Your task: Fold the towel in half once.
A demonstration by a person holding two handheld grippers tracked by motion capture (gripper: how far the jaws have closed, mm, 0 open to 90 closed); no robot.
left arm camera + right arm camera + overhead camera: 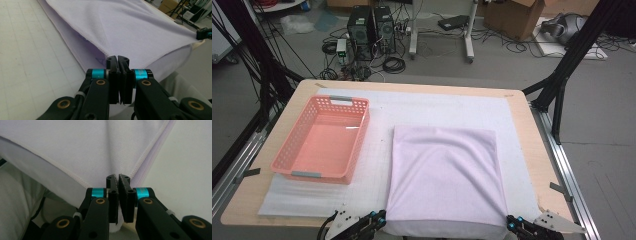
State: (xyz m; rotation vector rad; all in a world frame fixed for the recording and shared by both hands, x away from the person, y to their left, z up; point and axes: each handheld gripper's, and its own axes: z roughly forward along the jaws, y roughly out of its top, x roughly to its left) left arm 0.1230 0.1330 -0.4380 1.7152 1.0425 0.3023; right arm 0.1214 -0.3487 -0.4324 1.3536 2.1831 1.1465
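A pale lilac cloth (444, 172) lies folded on the white mat, its near edge hanging off the table's front. My left gripper (381, 218) is shut on the cloth's near left corner, and my right gripper (511, 222) is shut on the near right corner. In the left gripper view the jaws of the left gripper (117, 58) pinch the hemmed corner of the cloth (130, 27), with the other gripper (204, 34) far off at the right. In the right gripper view the right gripper (117, 177) clamps the stitched corner of the cloth (82, 147).
An empty pink plastic basket (287, 155) stands on the left of the white mat (437, 107). The wooden table (539, 160) ends just past my grippers. Beyond it on the floor are computer towers (371, 31), cables and a cardboard box (517, 17).
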